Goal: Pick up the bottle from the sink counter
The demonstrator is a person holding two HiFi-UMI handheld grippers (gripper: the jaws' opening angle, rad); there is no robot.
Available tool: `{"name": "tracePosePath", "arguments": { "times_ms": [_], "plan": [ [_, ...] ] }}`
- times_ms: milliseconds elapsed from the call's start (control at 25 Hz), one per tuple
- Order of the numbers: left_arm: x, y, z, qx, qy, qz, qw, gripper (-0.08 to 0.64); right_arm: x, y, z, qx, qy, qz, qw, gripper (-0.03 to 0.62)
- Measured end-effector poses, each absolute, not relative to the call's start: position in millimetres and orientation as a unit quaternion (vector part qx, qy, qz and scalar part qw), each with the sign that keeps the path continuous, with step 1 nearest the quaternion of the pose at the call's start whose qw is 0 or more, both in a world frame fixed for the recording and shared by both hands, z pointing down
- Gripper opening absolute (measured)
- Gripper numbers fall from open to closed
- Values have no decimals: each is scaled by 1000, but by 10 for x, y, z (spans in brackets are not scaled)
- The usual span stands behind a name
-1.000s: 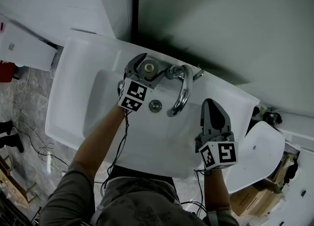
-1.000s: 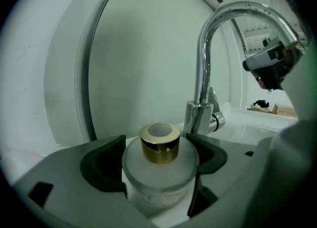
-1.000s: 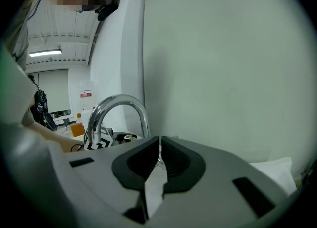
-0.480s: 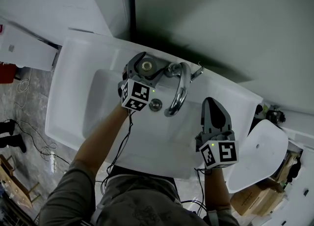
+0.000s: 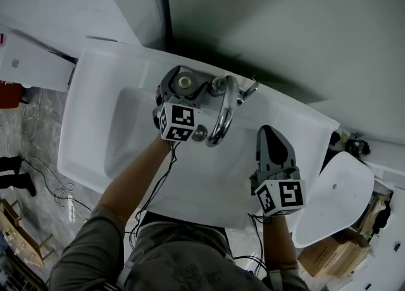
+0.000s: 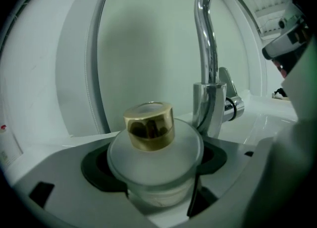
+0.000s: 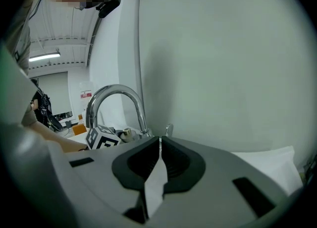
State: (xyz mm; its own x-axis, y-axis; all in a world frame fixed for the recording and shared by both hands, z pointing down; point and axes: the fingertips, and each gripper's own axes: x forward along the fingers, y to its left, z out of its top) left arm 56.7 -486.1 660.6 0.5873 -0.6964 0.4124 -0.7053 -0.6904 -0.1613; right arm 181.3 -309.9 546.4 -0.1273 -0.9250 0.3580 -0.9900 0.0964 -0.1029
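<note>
Left gripper (image 5: 184, 85) clamped round a small frosted bottle (image 6: 154, 160), one jaw on each side of the glass body, dark pads pressed against it. Bottle upright, capped in shiny gold (image 6: 149, 126), just left of the faucet's (image 5: 221, 114) base. From these views, impossible to tell whether resting on the ledge of the white sink (image 5: 95, 100) or raised off it. Faint pale mark low on the bottle's body, too blurred to read; no brand legible.

In the left gripper view, chrome faucet column (image 6: 209, 68) close behind and to the right of the bottle, with its lever just beyond.

Right gripper (image 5: 271, 139) well to the right of the faucet and nearer the person, over the sink's front right part. Jaws brought together, nothing between them, pads meeting at the tips (image 7: 159, 142).

Black-and-white square markers on both cubes: the left one (image 5: 177, 123) just beside the faucet's spout, the right one (image 5: 281, 197) further right and toward the person.

In the right gripper view, faucet arch (image 7: 115, 104) to the left, and far behind it a small red-and-white sign (image 7: 85, 94), print too small to make out.
</note>
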Motion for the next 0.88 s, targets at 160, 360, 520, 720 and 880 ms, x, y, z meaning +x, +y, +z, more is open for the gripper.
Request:
{"name": "tracePosePath", "arguments": {
  "times_ms": [160, 360, 520, 720, 880],
  "plan": [
    [568, -4877, 6599, 888, -397, 230, 12, 354, 1865, -3064, 5495, 656, -729, 168, 100, 35],
    [570, -4880, 6600, 890, -392, 233, 17, 353, 1888, -3013, 5524, 657, -727, 173, 100, 35],
    [570, -4868, 6607, 895, -378, 235, 19, 353, 1886, -2989, 5511, 657, -728, 169, 101, 35],
    [588, -4788, 6601, 905, -354, 235, 13, 351, 1879, -2946, 5471, 657, -729, 163, 101, 35],
    [545, -4733, 6598, 908, -347, 235, 24, 351, 1854, -2930, 5422, 656, -731, 157, 103, 35]
  ]
}}
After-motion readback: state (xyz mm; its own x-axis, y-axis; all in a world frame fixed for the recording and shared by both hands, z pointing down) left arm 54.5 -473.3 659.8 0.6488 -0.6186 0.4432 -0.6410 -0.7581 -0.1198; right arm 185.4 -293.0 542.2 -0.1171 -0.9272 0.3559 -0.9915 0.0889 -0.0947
